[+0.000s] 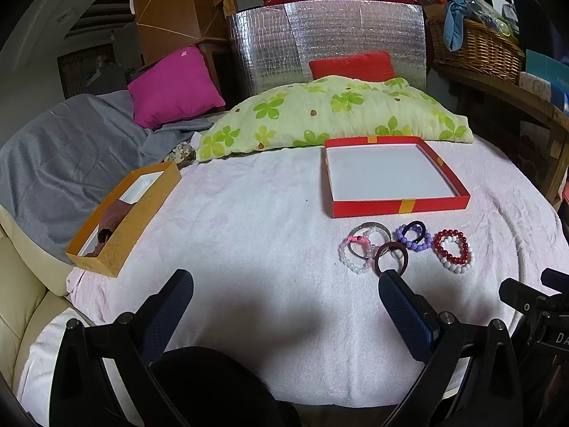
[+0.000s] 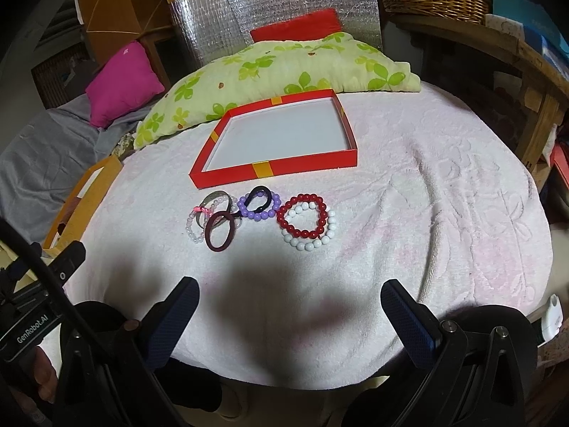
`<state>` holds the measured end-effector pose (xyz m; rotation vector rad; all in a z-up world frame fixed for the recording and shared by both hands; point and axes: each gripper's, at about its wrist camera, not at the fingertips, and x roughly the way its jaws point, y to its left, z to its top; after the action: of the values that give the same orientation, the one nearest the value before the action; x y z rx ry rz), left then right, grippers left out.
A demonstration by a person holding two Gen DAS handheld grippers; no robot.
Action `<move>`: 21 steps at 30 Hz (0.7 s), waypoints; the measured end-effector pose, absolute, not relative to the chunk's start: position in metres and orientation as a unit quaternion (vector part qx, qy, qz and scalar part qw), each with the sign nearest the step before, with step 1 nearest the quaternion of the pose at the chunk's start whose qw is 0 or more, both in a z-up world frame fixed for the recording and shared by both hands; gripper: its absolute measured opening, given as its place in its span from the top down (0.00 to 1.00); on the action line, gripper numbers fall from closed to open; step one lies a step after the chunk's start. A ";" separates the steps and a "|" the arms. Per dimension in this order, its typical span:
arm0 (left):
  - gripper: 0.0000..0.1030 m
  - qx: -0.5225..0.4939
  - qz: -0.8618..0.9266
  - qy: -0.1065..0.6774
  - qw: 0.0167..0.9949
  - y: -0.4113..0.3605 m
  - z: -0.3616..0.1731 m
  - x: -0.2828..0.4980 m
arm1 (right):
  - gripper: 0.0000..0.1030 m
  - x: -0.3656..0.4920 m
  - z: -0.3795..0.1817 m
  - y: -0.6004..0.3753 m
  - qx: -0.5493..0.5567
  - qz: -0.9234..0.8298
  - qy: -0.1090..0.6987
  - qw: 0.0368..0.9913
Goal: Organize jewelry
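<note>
Item: cluster of bracelets and hair ties (image 2: 259, 219), loose on the pink towel (image 2: 426, 213), just before the empty red tray (image 2: 274, 172).

Right gripper (image 2: 290, 306): jaws spread wide, holding nothing; cluster at 12 o'clock, slightly toward 11.

Left gripper (image 1: 284, 295): jaws wide, empty; cluster at 1 o'clock, maroon hair tie (image 1: 391, 258) just past its right finger.

Cluster's long axis runs 9-to-3, parallel to the tray's near wall. Judgement: both grippers lie about equally near.

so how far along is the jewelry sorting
Nothing looks done: the red tray is empty. Nothing is in hand: the left gripper and right gripper are both open above the towel. Left: every piece, including the red bead bracelet and purple bead bracelet.
</note>
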<state>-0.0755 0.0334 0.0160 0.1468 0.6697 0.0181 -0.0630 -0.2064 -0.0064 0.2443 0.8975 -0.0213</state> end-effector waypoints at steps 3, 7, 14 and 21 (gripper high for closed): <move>0.00 0.073 0.008 0.332 0.941 0.033 0.013 -0.073 | 0.00 -0.061 -0.009 -0.209 0.119 -0.010 0.433 0.893; 0.00 0.076 0.007 0.340 0.937 0.031 0.007 -0.066 | 0.00 -0.055 -0.015 -0.216 0.126 -0.015 0.436 0.891; 0.00 0.077 0.006 0.359 0.930 0.030 -0.007 -0.045 | 0.00 -0.038 -0.027 -0.235 0.140 -0.014 0.432 0.891; 0.00 0.059 -0.014 0.386 0.920 0.034 -0.029 -0.019 | 0.24 -0.006 -0.043 -0.255 0.140 0.013 0.420 0.897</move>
<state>-0.0192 0.0344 -0.0292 0.1215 0.7938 -0.0295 -0.0058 -0.2545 -0.0426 0.2907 0.8697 0.0271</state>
